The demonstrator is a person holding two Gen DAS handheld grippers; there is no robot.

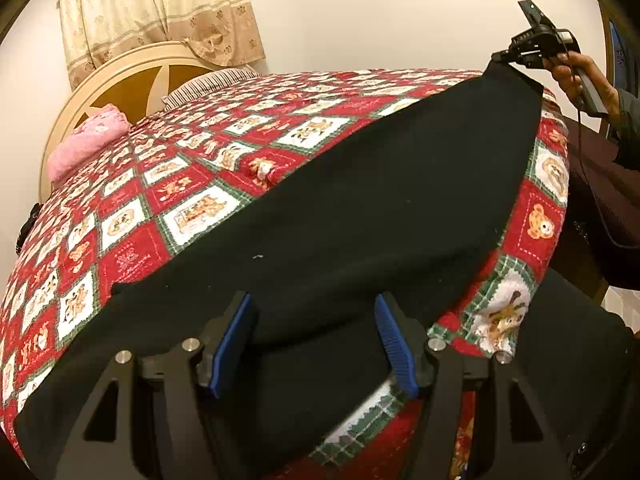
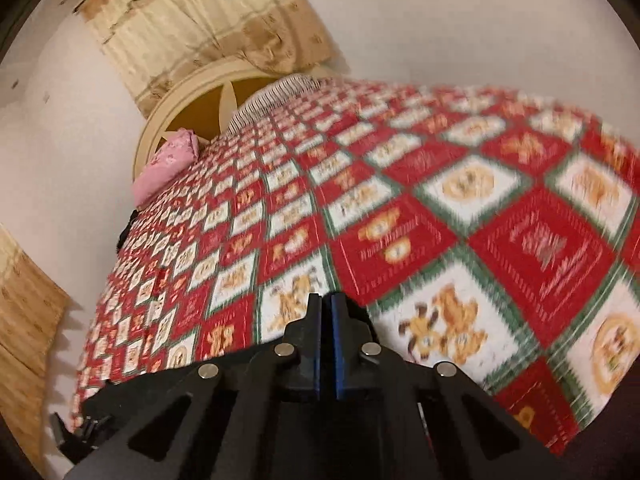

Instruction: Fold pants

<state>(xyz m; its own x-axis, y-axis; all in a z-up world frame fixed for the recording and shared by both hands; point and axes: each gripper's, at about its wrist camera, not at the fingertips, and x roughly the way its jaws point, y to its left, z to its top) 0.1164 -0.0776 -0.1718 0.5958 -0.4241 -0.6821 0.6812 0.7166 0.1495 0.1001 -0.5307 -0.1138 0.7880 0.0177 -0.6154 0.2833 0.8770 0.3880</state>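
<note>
Handling soft black pants [image 1: 360, 220] spread long across the red patchwork quilt [image 1: 168, 196], far corner pinched and lifted by right gripper [image 1: 504, 56].

Limp, light, likely non-slip knit; sags between holds, so best taken at corners or hems, both ends at once. Left gripper [image 1: 316, 340] jaws wide, hovering over near end, nothing gripped. Right jaws closed tight; cloth unseen in own blurred view, grip read from the left view only. Waistband versus cuffs not distinguishable in the dark fabric. Near edge hidden under gripper body; part draped off bed edge.
</note>
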